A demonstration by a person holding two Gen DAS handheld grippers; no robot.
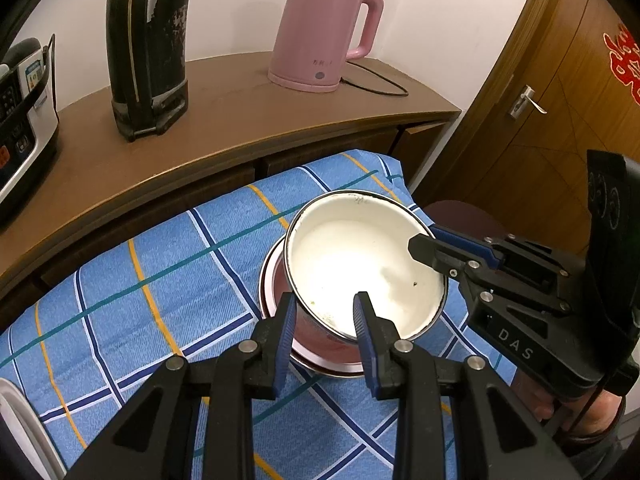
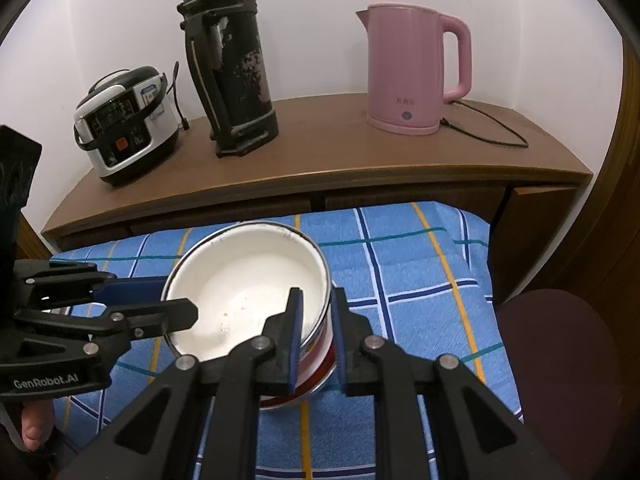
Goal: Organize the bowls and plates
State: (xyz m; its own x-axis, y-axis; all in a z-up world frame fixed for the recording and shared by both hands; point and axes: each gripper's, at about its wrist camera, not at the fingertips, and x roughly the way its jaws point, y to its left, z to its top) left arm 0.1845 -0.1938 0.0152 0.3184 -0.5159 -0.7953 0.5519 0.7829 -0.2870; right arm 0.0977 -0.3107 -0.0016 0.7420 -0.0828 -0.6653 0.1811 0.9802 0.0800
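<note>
A white enamel bowl [image 1: 360, 264] with a red outside is tilted and sits in a second red bowl [image 1: 320, 354] on the blue checked cloth [image 1: 140, 280]. My left gripper [image 1: 325, 312] straddles the near rim, one finger inside and one outside, with a visible gap. My right gripper [image 2: 316, 312] is closed on the bowl's [image 2: 248, 292] right rim, one finger inside, one outside. Each gripper also shows in the other's view: the right gripper [image 1: 424, 246] and the left gripper [image 2: 176, 304].
Behind the cloth stands a brown cabinet [image 2: 320, 168] with a rice cooker [image 2: 124, 120], a black thermos [image 2: 230, 60] and a pink kettle [image 2: 412, 68] with its cord. A dark red stool [image 2: 560, 360] is at the right, a wooden door [image 1: 560, 100] beyond.
</note>
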